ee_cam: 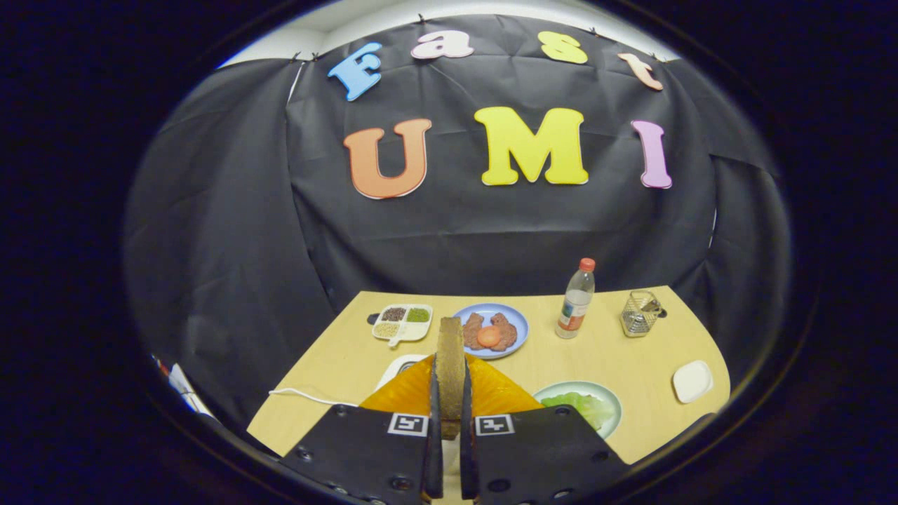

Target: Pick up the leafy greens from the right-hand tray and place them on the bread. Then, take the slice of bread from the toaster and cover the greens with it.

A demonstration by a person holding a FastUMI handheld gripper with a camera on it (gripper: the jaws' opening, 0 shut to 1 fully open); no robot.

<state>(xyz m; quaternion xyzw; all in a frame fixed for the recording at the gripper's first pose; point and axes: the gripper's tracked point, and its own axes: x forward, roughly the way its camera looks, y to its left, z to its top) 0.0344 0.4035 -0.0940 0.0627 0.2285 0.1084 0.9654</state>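
Observation:
A brown slice of bread [450, 340] stands edge-on between my fingers, and its top rises past the fingertips. My gripper [450, 382] is shut on it, a dark pad [435, 421] pressing each side. Just left of the fingers and below the slice, part of the white toaster [398, 368] shows. The leafy greens [581, 407] lie on a pale green plate [609, 394] to the right of the fingers. I cannot tell whether bread lies under the greens.
Beyond the fingers sits a blue plate [518, 319] with meat pieces and an orange slice. A white divided dish of spices [402, 323] is left of it. A plastic bottle [576, 299], a wire holder [639, 313] and a small white dish [692, 381] stand to the right. The toaster's white cable [309, 397] trails left.

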